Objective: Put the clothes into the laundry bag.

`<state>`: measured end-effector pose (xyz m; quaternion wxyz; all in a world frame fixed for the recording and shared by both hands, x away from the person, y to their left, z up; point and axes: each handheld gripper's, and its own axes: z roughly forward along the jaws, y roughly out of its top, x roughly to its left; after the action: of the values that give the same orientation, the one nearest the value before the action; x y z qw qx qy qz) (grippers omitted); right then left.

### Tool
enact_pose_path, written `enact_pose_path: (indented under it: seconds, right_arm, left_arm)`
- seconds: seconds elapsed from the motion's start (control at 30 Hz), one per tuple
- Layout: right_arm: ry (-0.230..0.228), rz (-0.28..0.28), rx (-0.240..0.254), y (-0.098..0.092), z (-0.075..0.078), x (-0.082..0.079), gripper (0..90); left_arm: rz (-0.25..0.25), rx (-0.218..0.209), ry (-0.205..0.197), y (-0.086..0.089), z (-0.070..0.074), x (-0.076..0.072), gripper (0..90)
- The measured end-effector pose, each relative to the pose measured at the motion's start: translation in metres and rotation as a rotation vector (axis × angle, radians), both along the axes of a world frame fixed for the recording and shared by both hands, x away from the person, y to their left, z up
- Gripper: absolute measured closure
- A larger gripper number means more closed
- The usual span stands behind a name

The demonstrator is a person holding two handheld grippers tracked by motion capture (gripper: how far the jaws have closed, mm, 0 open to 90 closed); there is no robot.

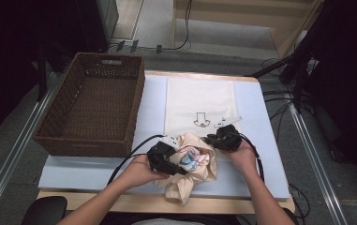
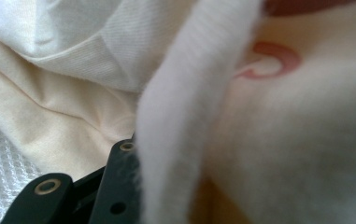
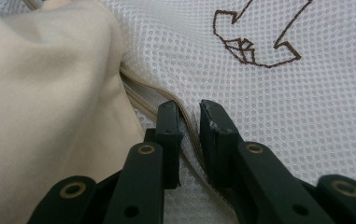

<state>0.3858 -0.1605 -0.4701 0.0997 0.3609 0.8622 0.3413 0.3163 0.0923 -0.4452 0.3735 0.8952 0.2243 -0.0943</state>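
A white mesh laundry bag (image 1: 199, 101) with a brown arrow drawing lies flat on the mat, its zipped edge (image 3: 143, 88) nearest me. A bunched cream garment (image 1: 190, 173) with a red and blue print lies at that edge. My left gripper (image 1: 176, 159) is shut on a thick fold of the garment (image 2: 283, 140); one black finger (image 2: 119, 182) shows beside the fold, and the cloth hides the other. My right gripper (image 3: 190, 112) has its jaws nearly together with the bag's zipper seam pinched between them, just right of the garment (image 3: 40, 116). In the high view, this gripper (image 1: 213, 138) is at the bag's near edge.
A brown wicker basket (image 1: 92, 105) stands empty at the left of the pale blue mat (image 1: 256, 154). Black cables trail from both grippers across the mat's front. Metal rails run along both sides of the table.
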Motion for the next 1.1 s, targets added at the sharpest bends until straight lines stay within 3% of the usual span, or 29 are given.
enact_pose_path:
  seconds: [0.1,0.33,0.57,0.73,1.1]
  right_arm:
    - [0.024,-0.028,-0.001,0.002,0.003,0.002,87.3]
    - [0.038,-0.061,-0.016,0.004,0.01,0.005,88.6]
    - [-0.035,-0.074,0.048,0.001,0.038,0.004,88.6]
    - [-0.061,-0.055,0.031,0.003,0.054,0.001,88.5]
    - [-0.134,-0.03,0.092,0.003,0.092,-0.003,88.5]
  left_arm:
    - [0.002,0.003,0.002,0.0,0.0,0.0,62.4]
    - [0.009,-0.004,0.011,-0.001,-0.001,0.0,62.4]
    - [0.019,-0.01,0.031,-0.001,0.0,0.001,62.4]
    - [0.025,-0.005,0.026,-0.001,0.003,0.0,62.4]
    - [0.044,0.012,0.04,-0.004,0.008,0.002,62.2]
